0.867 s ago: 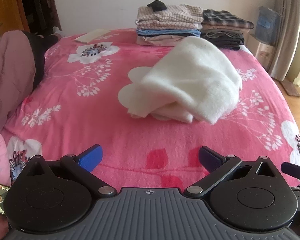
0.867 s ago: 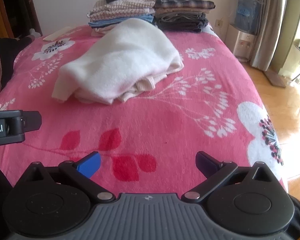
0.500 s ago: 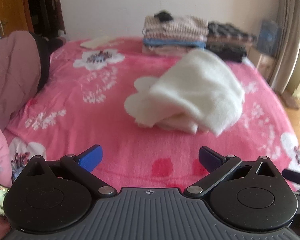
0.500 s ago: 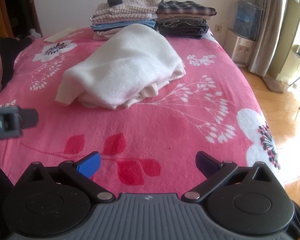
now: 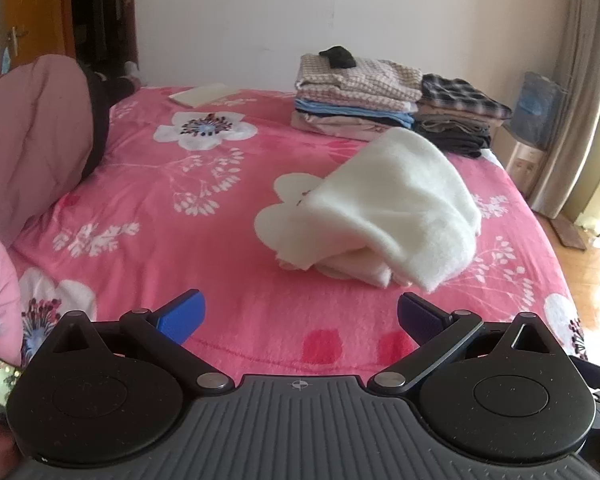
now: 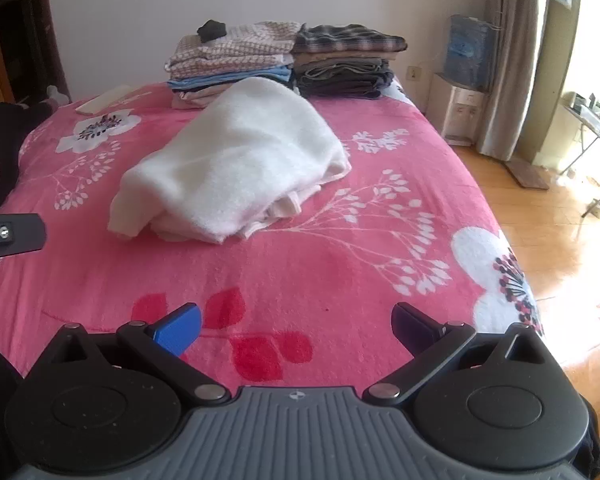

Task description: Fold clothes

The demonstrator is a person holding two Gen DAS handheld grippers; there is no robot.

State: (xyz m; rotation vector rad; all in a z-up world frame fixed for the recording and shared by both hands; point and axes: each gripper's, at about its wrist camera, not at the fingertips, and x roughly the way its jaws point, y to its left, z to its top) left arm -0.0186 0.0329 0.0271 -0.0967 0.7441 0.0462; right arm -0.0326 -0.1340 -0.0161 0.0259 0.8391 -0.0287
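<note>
Clothes first: on the pink floral bed, two folded stacks sit at the far edge, and a rumpled white garment lies mid-bed just before them. My left gripper and right gripper hover near, fingers spread wide, empty.

**Lighting and picture quality: daylight from the right, one area burnt out**

Both views are bright and evenly lit by daylight entering at the right edge of the frame. In the right wrist view the wooden floor at lower right is overexposed to near white. The upper left corner of both views is dim. Fisheye bending curves the curtain and the frame corners. Focus is soft throughout; the white garment shows washed-out texture and only faint shadows beneath.
</note>
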